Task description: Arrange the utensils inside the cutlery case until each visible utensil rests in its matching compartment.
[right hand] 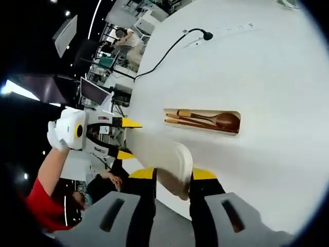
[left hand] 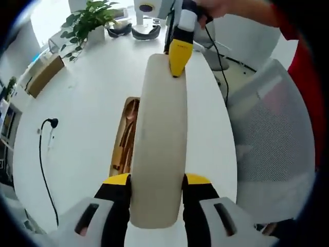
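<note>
A long beige case lid (left hand: 158,139) hangs above the white table (left hand: 82,113), held at both ends. My left gripper (left hand: 157,180) is shut on its near end. The right gripper (left hand: 180,54), yellow-tipped and held by a hand, is on the far end. In the right gripper view the lid (right hand: 162,154) runs from my right gripper (right hand: 174,175), shut on it, to the left gripper (right hand: 100,136). The open wooden cutlery case (right hand: 203,122) lies on the table with a wooden spoon (right hand: 226,121) and chopsticks (right hand: 185,121) inside. The lid partly hides the case (left hand: 126,136) in the left gripper view.
A black cable (left hand: 43,154) and plug lie on the table's left side, and a power strip (right hand: 226,28) sits beyond the case. A potted plant (left hand: 85,23), headsets (left hand: 131,31) and a cardboard box (left hand: 43,74) stand at the far edge. A mesh chair (left hand: 272,134) is on the right.
</note>
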`<state>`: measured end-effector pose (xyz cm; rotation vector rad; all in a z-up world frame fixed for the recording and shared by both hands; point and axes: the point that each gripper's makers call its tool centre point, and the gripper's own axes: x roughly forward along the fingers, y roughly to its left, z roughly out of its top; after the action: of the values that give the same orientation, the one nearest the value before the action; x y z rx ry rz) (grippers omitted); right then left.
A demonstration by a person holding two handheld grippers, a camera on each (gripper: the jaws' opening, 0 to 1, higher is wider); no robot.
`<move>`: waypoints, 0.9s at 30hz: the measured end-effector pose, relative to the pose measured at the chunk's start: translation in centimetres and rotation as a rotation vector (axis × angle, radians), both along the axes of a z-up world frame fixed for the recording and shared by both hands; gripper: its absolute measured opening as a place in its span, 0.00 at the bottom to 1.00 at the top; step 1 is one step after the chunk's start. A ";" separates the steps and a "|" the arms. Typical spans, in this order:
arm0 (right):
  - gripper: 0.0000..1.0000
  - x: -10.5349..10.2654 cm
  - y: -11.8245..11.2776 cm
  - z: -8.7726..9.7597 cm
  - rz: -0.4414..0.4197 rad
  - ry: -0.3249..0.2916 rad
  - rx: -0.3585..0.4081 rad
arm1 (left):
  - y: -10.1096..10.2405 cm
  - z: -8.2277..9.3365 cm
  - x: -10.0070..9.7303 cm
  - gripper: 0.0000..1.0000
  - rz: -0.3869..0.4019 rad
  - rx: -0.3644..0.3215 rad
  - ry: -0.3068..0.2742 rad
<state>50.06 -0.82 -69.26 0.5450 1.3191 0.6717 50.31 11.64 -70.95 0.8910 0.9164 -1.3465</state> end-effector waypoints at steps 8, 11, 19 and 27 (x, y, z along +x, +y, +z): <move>0.18 0.3 0.3 -1.5 -0.081 0.081 0.048 | -0.1 -2.6 2.9 0.40 -0.050 0.110 -0.015; 0.18 0.3 -0.4 -1.5 -0.117 0.100 0.068 | -0.9 -2.7 3.7 0.40 -0.069 0.119 -0.012; 0.16 0.1 -1.0 -2.2 -0.169 0.133 0.104 | -1.8 -4.5 4.6 0.40 -0.104 0.173 0.001; 0.15 0.7 0.0 -3.1 -0.181 0.129 0.117 | -1.0 -6.0 5.4 0.40 -0.090 0.204 0.021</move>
<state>50.77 -0.83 -72.34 0.8043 1.3369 0.5739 55.67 10.63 -76.94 1.0869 1.0540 -1.3569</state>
